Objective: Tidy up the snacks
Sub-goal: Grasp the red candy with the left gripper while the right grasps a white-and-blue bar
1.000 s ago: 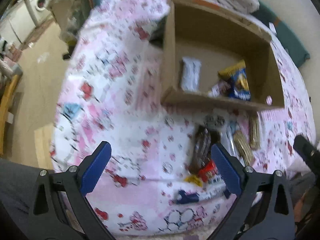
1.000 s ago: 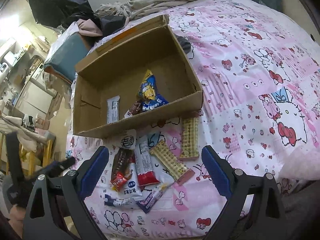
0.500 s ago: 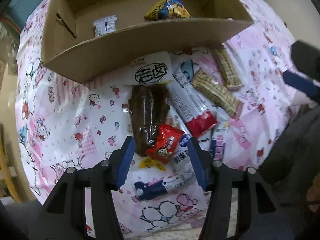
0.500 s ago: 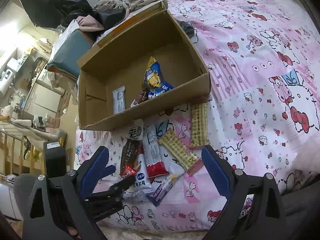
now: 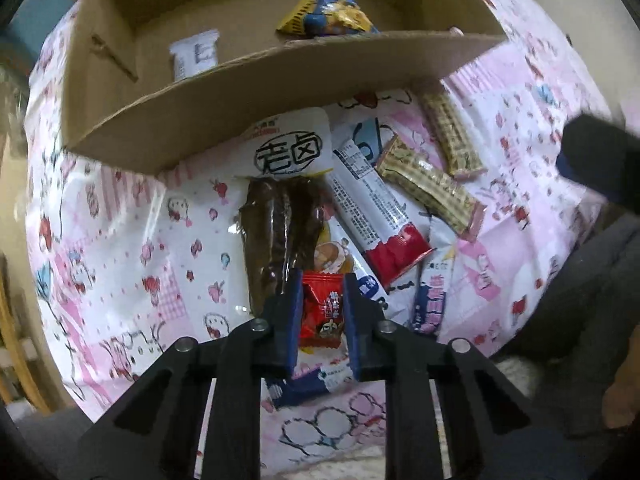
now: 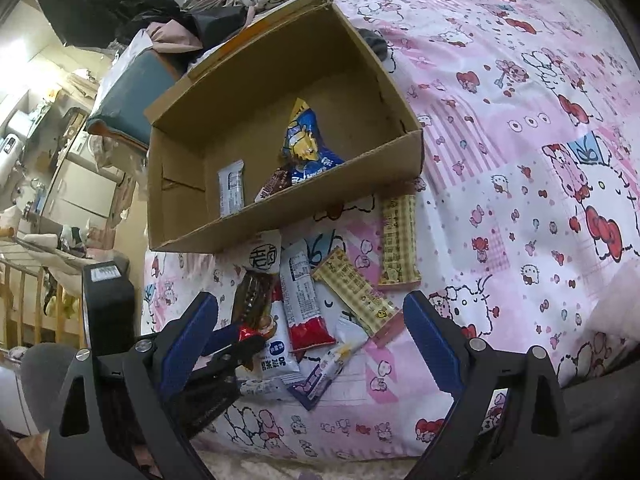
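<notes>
My left gripper [image 5: 322,304] is shut on a small red snack packet [image 5: 324,312] at the near edge of a pile of snacks on the bed; it also shows in the right wrist view [image 6: 240,338]. Beside the packet lie a dark brown pack [image 5: 280,232], a white and red bar [image 5: 376,216] and two yellow wafer bars [image 5: 430,186]. An open cardboard box [image 5: 256,92] stands behind the pile and holds a blue and yellow bag [image 5: 328,12] and a white packet [image 5: 196,56]. My right gripper [image 6: 312,332] is open and empty above the pile.
The snacks lie on a pink cartoon-print bedspread [image 6: 520,160]. Clothes and a teal cushion [image 6: 128,96] are heaped behind the box. The bed edge is on the left, with furniture [image 6: 80,192] and floor beyond.
My left gripper swung from the bedspread toward the pile, moved down and shut on the red packet. My right gripper stayed open and drifted slightly nearer the pile.
</notes>
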`<state>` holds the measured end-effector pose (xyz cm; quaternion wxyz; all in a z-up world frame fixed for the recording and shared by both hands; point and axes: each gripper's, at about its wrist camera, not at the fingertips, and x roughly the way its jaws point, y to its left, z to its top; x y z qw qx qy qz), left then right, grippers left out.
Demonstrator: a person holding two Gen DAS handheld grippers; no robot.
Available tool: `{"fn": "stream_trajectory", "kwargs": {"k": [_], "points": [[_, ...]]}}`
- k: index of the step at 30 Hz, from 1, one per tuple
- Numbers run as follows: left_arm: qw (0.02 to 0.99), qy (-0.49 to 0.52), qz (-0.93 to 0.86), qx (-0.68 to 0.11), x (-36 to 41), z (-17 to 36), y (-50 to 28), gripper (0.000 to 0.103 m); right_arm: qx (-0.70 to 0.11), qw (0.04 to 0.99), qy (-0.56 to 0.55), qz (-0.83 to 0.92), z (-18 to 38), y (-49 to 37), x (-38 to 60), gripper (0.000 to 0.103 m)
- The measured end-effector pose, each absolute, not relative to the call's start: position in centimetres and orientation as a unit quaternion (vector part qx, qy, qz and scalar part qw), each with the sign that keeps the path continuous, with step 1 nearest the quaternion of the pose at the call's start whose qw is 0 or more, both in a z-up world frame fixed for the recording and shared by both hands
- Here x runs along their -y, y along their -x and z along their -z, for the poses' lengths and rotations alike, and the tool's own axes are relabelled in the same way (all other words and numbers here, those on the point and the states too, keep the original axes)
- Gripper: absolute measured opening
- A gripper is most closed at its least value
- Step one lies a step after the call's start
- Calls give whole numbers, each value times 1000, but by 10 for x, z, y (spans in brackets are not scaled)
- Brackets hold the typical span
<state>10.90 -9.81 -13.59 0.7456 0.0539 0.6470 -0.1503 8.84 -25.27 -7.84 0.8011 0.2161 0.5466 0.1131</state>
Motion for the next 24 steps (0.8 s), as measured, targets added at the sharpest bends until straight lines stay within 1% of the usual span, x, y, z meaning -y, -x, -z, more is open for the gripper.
{"fn": "stream_trajectory", "kwargs": {"k": [5,12,14,15,16,19,21,24], "points": [[754,5,136,-643,77,119,-111,15,-549,801,-212,-112,79,-89,252,96],[769,57,82,-632,37,100,-108,15,-567,786,-225,-103,89,-89,254,95],[770,67,65,-631,24,99,-108,15,-579,770,-251,-89,98,-88,260,94],[771,69,59,-630,23,98,-108,15,-588,758,-272,-82,105,-86,264,88],[772,74,54,-629,19,97,-108,15,-603,739,-291,-75,116,-85,267,78],[773,94,45,-626,12,95,-107,15,-631,708,-310,-65,132,-80,265,66],[777,98,41,-620,12,93,-107,15,-638,707,-299,-64,135,-79,258,62],[780,99,44,-617,13,89,-108,15,-648,701,-291,-61,142,-77,249,51]]}}
